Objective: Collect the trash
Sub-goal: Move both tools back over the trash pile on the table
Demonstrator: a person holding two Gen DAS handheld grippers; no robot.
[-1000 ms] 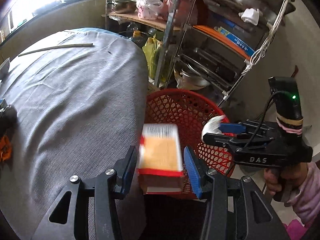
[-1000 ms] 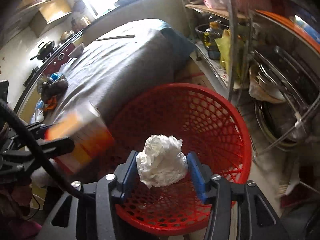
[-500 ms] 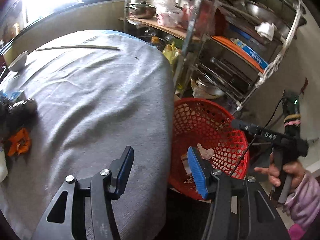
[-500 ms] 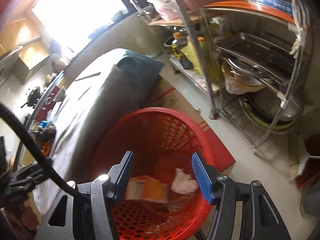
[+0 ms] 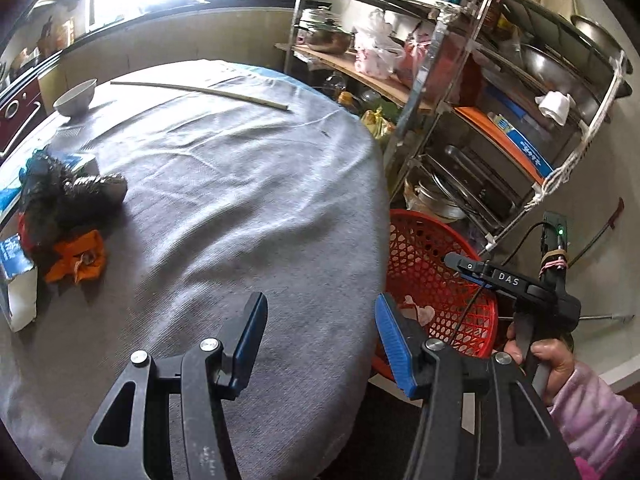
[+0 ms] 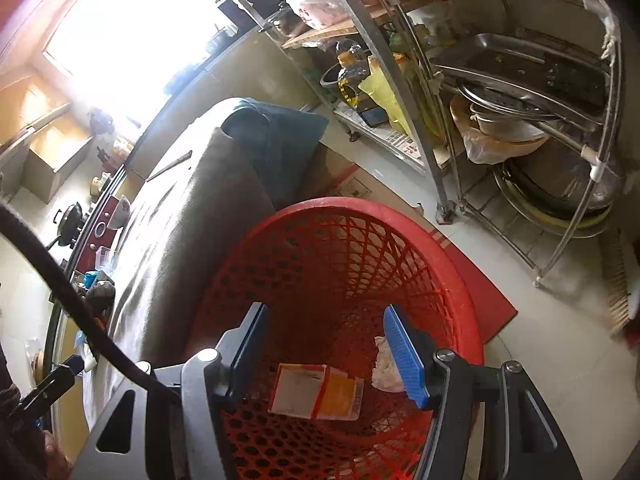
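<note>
— While both claws gape empty, where's the trash?
— Orange-and-white carton [image 6: 316, 396] and crumpled tissue [image 6: 385, 364] lie in the red mesh basket [image 6: 460, 280]. Left gripper [image 5: 320, 344] likely fetches the tabletop wrappers [image 5: 68, 208] next; right gripper [image 6: 324, 348] hovers above the basket.

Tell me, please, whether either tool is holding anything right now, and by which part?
Nothing is held. The left tool and right tool are both open and empty; the carton and crumpled tissue lie in the red basket.

Left claw [image 5: 320, 332] gapes empty beside red basket [image 5: 424, 256].
</note>
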